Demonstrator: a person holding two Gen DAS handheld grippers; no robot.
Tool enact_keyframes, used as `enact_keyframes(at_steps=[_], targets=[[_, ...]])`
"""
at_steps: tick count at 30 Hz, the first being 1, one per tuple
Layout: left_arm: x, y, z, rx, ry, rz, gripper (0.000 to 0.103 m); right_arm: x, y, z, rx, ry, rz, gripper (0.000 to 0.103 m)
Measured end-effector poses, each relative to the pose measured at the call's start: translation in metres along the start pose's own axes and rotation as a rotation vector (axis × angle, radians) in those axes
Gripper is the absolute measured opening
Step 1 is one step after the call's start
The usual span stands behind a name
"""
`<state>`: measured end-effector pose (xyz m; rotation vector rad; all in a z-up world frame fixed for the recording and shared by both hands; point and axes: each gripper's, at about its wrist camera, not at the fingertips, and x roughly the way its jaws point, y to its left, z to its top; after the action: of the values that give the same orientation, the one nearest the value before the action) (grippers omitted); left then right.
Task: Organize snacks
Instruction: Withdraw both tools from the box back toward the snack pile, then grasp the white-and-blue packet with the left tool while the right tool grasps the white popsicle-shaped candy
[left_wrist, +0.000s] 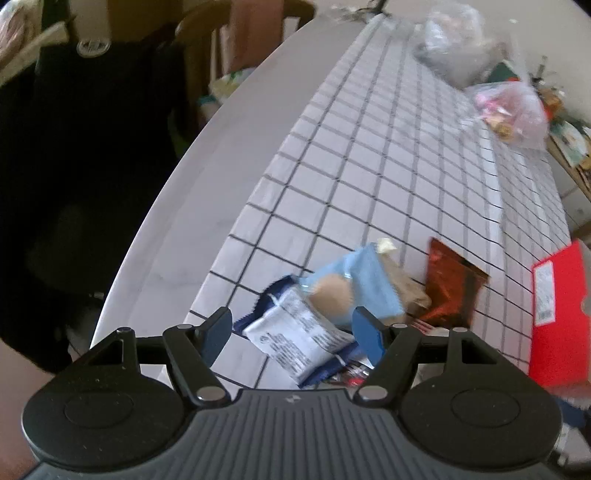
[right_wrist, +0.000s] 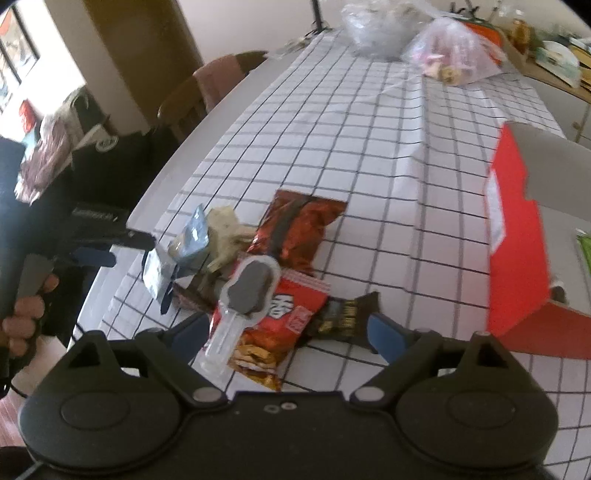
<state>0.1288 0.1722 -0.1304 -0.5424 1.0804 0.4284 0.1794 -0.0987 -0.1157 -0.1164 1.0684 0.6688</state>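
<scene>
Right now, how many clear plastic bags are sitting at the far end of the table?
2: a greyish clear bag at the far edge, and a pinkish bag of sweets just right of it, closer to us. Others may be hidden.

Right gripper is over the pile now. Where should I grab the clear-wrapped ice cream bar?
Take the ice cream bar across its narrow clear stick end, nearest the right gripper. It lies flat atop the red snack packet, so come down from above with the open jaws straddling the stick.
</scene>
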Motion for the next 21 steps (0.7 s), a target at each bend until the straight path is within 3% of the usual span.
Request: enact_keyframes(at_steps=[11, 21], targets=[[0.039, 0.022, 0.001, -0.19, 0.105, -0.023, 0.071, 0.047, 0.035, 0.016, -0.08, 0.069, -0.039, 0.08], [0.046, 0.018, -0.005, -0.223, 0.108, -0.02, 0.071, 0.075, 0.06, 0.016, -0.166, 0.089, -0.131, 0.074]])
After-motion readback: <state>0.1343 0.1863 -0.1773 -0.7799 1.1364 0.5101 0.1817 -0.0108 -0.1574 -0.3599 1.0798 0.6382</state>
